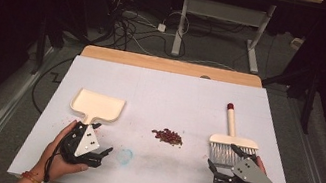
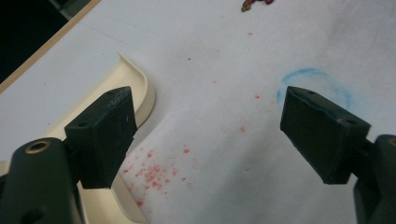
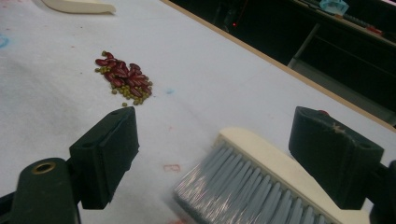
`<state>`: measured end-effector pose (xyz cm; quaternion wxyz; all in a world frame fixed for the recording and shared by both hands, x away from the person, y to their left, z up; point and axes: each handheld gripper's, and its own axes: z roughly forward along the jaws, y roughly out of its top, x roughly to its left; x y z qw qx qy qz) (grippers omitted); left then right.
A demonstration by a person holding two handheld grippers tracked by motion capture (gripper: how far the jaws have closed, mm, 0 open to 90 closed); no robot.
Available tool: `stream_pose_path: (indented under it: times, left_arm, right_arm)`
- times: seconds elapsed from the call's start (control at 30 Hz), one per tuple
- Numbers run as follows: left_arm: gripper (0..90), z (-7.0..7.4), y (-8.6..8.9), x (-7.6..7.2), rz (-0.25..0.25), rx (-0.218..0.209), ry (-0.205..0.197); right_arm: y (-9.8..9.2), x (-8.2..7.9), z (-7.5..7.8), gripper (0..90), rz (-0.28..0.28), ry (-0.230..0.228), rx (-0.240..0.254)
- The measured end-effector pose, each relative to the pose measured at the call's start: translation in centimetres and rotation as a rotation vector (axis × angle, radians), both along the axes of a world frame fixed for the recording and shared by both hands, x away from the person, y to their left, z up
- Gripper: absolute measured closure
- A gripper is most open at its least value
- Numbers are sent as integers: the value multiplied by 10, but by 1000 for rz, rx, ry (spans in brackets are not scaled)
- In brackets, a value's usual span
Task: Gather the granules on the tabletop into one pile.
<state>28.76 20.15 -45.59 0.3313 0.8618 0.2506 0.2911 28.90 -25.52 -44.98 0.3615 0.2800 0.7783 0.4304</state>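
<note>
**Sweep not yet begun**

Left gripper (image 1: pixel 93 146) and right gripper (image 1: pixel 233 172) both gape wide, holding nothing. Just beyond lie the dustpan (image 1: pixel 97 105) and brush (image 1: pixel 232 147) (untouched); the beans (image 1: pixel 167 136) sit piled between them, unswept.

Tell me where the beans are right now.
In the high view, the beans lie mid-table, between the dustpan on the left and the brush on the right.

L hand-held gripper (image 1: pixel 103 138) & R hand-held gripper (image 1: pixel 221 157): both jaws apart, low.
</note>
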Motion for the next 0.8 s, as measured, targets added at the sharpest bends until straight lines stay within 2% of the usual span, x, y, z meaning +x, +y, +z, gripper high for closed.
stream_pose_path:
  times: [0.8]
  left_arm:
    - [176, -3, -3, 2, -1, 20, 10]
  right_arm:
    - [2, 1, 0, 166, -1, -11, -17]
